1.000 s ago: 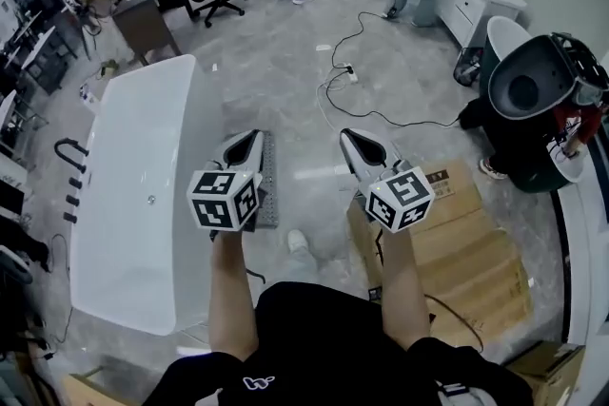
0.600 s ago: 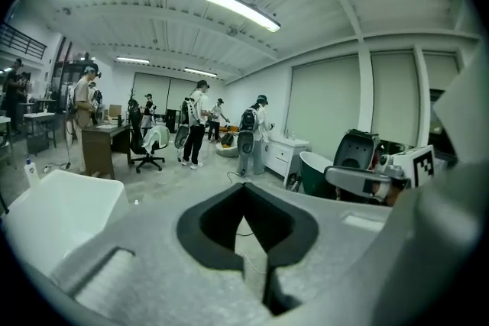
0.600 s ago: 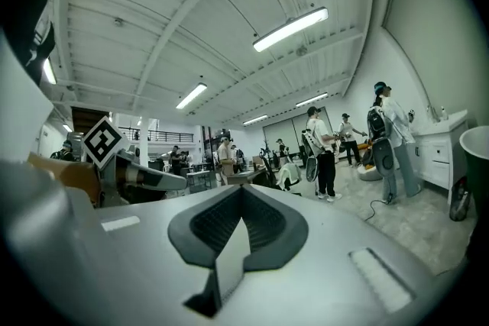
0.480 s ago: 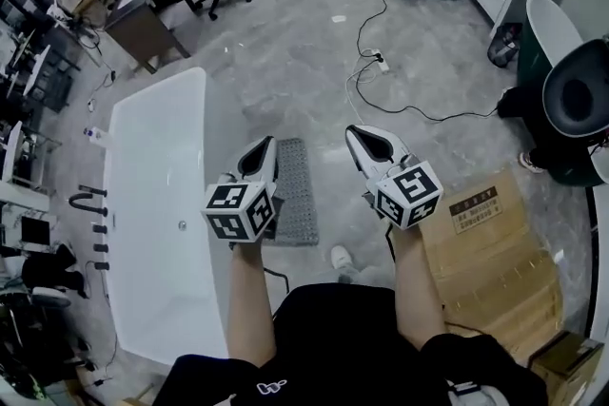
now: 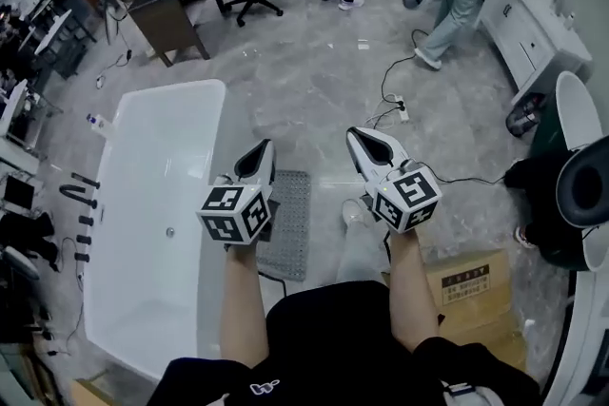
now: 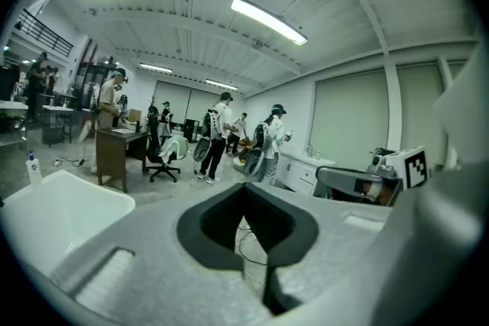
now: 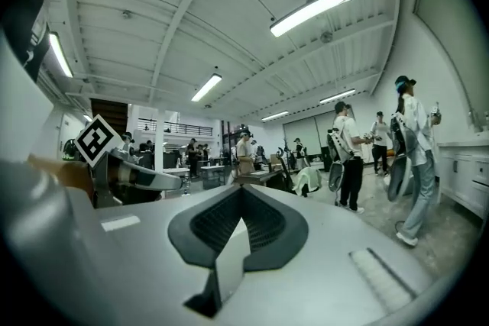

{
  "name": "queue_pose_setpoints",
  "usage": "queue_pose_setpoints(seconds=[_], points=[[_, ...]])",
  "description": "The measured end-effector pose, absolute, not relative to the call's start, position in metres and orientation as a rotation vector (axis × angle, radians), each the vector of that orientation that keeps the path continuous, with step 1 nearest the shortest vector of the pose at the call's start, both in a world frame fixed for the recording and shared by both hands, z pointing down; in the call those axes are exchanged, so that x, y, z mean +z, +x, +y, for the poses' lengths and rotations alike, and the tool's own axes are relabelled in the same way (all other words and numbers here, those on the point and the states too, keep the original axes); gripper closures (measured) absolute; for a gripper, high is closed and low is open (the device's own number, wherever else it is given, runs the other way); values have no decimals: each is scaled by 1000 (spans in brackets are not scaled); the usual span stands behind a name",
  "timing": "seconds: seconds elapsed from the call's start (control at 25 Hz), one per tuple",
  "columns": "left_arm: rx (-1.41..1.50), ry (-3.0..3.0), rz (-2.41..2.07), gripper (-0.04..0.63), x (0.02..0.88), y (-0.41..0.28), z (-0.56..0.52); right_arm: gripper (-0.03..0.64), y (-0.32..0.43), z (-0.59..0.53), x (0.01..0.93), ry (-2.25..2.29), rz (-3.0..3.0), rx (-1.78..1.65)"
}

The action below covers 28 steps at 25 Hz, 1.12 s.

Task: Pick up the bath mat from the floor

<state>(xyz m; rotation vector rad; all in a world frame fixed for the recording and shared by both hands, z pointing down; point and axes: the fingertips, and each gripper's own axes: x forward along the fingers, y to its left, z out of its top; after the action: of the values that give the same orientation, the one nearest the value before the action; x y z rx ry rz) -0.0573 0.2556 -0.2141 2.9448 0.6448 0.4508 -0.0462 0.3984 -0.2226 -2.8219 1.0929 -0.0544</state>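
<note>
Clock directions refer to the head view, with 12 at the top.

1. Nearest you, check both tools. The left gripper point(image 5: 259, 159) and the right gripper point(image 5: 366, 147) are held out in front at about chest height. Each has its jaws pressed together with nothing between them, as both gripper views confirm.
2. Locate the bath mat point(image 5: 288, 228). It lies flat on the floor at 6 o'clock from the left gripper's tip, partly hidden beneath it. The bathtub point(image 5: 211, 157) is just beside it at 9 o'clock.
3. Note the cardboard box point(image 5: 471, 285) at 4 o'clock and, farther out, a cable point(image 5: 402, 112) at 1 o'clock.

Current step, as judged: approach. The mat has not yet been contacted.

Next move: spread the jaws, tip a gripper steeply down, and bring it to a free mat edge before closing on it.
</note>
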Motion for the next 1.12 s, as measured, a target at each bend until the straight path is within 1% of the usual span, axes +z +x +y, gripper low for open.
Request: queue_pose_setpoints(seconds=[0.2, 0.28, 0.48, 0.6, 0.68, 0.84, 1.12], points=[[431, 2984, 396, 595, -212, 33, 196, 609, 70, 329, -225, -2738, 1348, -51], [414, 2983, 349, 595, -214, 69, 184, 609, 114, 319, -228, -2724, 1364, -48], [395, 2959, 323, 595, -218, 169, 199, 609, 225, 337, -231, -2715, 1321, -71], [400, 2928, 284, 595, -215, 222, 214, 609, 274, 343, -227, -2676, 1402, -96], [410, 2924, 233, 595, -213, 243, 219, 609, 300, 343, -221, -2646, 1456, -124], [311, 2834, 80, 595, -214, 234, 194, 609, 303, 316, -215, -2598, 1639, -160], [185, 2764, -279, 595, -211, 176, 121, 609, 279, 229, -215, -2398, 1995, -154]])
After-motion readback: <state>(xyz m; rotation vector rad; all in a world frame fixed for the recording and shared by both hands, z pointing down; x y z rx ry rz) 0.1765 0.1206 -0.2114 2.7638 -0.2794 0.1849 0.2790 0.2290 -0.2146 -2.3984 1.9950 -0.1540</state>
